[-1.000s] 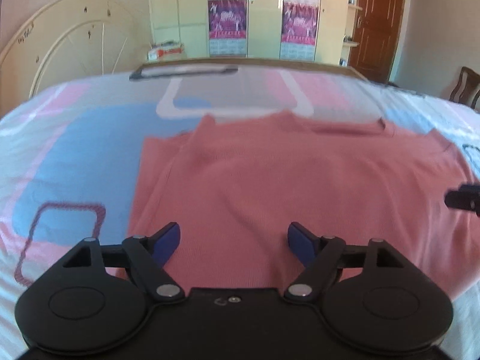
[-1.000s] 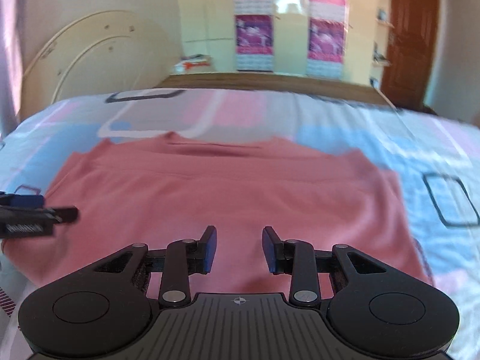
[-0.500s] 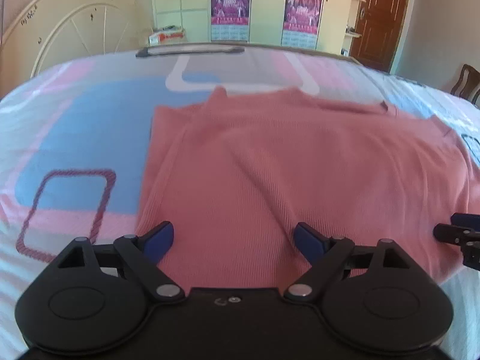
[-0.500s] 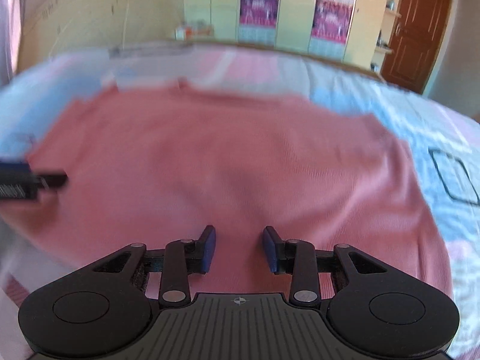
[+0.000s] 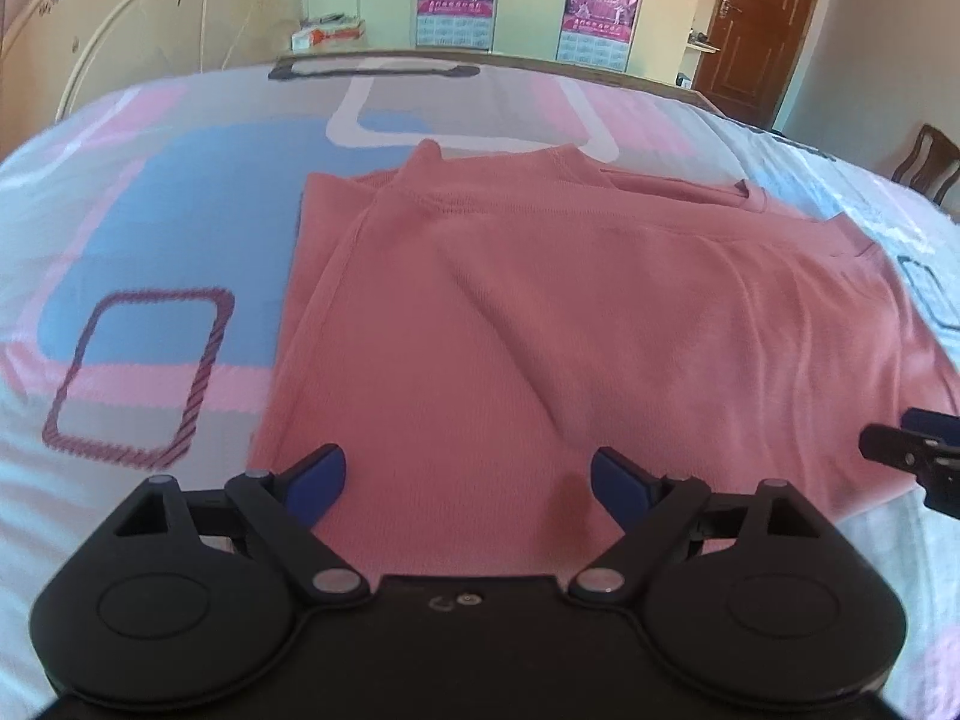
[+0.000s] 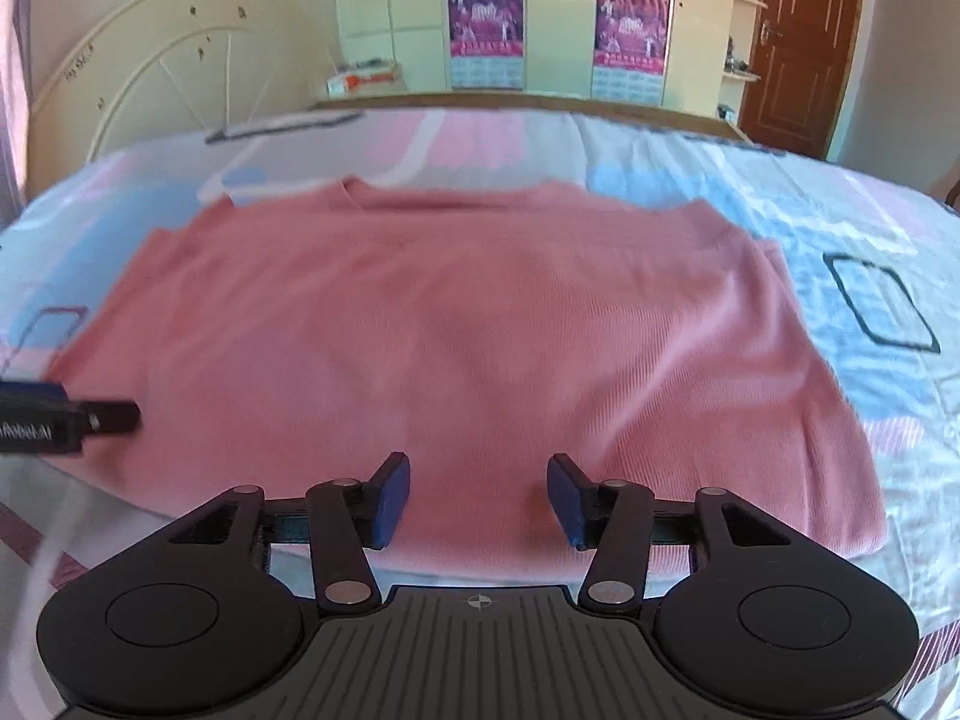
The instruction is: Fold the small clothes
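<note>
I have the pink shirt (image 5: 570, 324) lying flat on the bedsheet (image 5: 150, 228), its collar at the far side and its hem nearest me, and it looks already folded in at the sides, since a doubled layer shows along its left edge in the left view. I judge I am between folds: nothing is gripped, and both claws hang over the near hem. My left gripper (image 5: 467, 477) stands wide apart with only cloth showing below the gap, the pads not pressing on it. My right gripper (image 6: 478, 498) is opening its jaws, with cloth showing beneath them but nothing pinched. The next move, as I read it, calls for each claw to come down on the near hem, one toward each corner, pinch the layers together and carry them up toward the collar. The left claw sits close to the near left corner, while the right one is nearer the middle of the hem and well short of the right corner (image 6: 864, 540), so I would shift it outward first. The hem is blurred in the right view, so I cannot tell how many layers lie there. The bed gives open room on all sides of the shirt; the headboard (image 6: 150, 72) and the door (image 6: 792, 42) stand well apart from it.
</note>
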The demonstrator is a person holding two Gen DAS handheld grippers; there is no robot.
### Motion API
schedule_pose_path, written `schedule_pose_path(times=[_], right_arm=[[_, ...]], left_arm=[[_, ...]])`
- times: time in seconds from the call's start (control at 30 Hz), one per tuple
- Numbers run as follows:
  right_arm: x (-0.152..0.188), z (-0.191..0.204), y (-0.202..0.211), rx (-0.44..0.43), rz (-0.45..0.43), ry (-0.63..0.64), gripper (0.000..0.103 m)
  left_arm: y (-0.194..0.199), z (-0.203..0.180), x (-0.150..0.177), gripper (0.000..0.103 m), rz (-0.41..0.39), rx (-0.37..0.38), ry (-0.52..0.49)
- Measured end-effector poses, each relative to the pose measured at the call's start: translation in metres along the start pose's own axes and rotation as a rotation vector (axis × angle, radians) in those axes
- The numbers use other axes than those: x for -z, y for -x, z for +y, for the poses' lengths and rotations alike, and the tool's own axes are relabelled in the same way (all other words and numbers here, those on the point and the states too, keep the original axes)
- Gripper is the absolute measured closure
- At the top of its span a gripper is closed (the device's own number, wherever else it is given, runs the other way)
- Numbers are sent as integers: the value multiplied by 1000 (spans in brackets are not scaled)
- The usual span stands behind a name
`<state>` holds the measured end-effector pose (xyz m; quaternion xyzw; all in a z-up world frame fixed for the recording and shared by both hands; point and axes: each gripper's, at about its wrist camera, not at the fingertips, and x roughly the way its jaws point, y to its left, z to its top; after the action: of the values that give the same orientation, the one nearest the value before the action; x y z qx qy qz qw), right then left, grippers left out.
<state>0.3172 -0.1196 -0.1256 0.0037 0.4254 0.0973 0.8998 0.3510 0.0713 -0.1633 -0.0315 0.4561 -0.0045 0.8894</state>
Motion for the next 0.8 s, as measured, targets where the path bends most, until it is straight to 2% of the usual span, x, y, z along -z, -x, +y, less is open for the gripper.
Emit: schedule_pose_path(times=[0.17, 0.33, 0.43, 0.63, 0.8], right_arm=[[-11, 7, 8, -35, -21, -9, 50], [-23, 16, 13, -60, -50, 10, 46], [-28, 21, 11, -77, -57, 14, 45], [-30, 28, 0, -113, -45, 21, 45], [-32, 27, -13, -112, -48, 15, 45]], left_arm=[[13, 10, 5, 15, 22, 44, 72], [22, 33, 21, 15, 50, 98, 210], [19, 49, 33, 15, 76, 142, 335], [15, 59, 44, 10, 34, 244, 491], [-1, 64, 37, 4, -60, 312, 597]])
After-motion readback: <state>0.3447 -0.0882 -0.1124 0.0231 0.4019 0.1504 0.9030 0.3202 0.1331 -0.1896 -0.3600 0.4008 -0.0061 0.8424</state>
